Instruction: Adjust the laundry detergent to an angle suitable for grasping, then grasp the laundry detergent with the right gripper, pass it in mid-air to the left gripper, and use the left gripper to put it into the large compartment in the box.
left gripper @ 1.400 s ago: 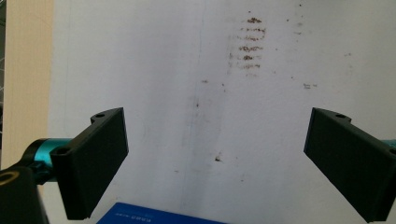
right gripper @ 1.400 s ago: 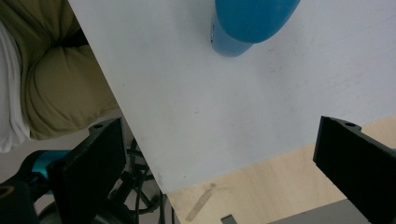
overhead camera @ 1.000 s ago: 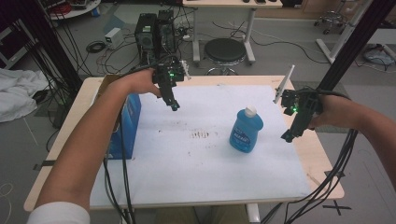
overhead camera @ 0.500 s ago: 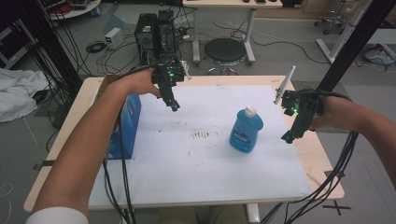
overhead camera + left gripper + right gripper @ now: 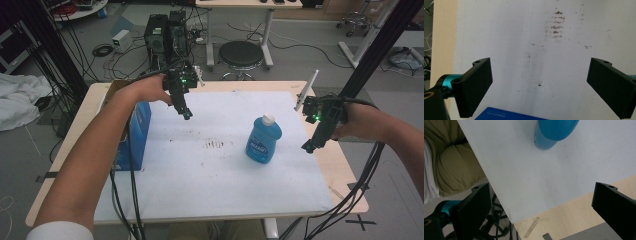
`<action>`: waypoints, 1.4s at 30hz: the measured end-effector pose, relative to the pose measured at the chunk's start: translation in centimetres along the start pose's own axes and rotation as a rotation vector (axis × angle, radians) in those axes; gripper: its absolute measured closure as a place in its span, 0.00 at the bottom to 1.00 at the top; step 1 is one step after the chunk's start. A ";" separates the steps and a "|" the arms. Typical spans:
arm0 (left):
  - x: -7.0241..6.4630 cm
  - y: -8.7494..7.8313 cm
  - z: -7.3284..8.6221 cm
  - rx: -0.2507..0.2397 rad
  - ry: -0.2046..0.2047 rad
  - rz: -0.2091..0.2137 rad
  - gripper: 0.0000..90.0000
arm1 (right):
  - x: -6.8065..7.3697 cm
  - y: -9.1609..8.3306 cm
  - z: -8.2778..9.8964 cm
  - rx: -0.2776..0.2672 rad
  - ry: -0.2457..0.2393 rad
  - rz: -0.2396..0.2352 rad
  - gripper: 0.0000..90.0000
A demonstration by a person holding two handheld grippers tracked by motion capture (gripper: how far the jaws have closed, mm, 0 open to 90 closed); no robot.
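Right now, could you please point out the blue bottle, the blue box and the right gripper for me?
blue bottle point(image 5: 263, 141), high view, on its label.
blue box point(image 5: 134, 134), high view, on its blue side.
right gripper point(image 5: 306, 146), high view, at its jaw tips.

Left tongs point(image 5: 539, 90) jaws wide apart above stained white mat point(image 5: 564, 50); blue box point(image 5: 509, 116) edge below.

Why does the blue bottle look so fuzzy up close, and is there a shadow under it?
In the right gripper view the bottle sits near the lens, cut by the top edge and soft. In the high view it is sharper, with only a faint shadow on the white mat; the light looks even, without glare.
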State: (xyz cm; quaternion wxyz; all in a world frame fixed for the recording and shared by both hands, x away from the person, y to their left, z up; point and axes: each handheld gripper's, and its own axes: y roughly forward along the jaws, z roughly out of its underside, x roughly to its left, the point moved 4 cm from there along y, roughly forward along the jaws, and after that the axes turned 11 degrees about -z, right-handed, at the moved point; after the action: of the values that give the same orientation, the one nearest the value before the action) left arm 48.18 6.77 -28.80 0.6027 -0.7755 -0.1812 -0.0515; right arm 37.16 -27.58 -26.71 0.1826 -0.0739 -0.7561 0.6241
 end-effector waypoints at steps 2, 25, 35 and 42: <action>0.0 0.0 0.0 0.002 0.000 -0.001 0.07 | -0.1 0.0 0.1 0.003 0.000 0.000 0.02; -0.3 0.4 0.1 0.009 -0.001 -0.003 0.07 | -0.9 1.3 1.5 -0.089 0.136 0.063 0.02; -0.7 0.7 0.1 0.013 0.005 -0.004 0.07 | -1.5 3.8 1.3 -0.218 0.204 0.028 0.02; -0.7 0.9 0.2 0.014 -0.002 -0.004 0.07 | -2.0 5.3 1.6 -0.399 0.217 0.029 0.02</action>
State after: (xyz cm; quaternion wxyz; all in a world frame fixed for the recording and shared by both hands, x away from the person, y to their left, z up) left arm 47.79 6.67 -29.87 0.6079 -0.7708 -0.1838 -0.0507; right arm 37.80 -28.64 -32.46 0.2358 -0.1862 -0.8392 0.4532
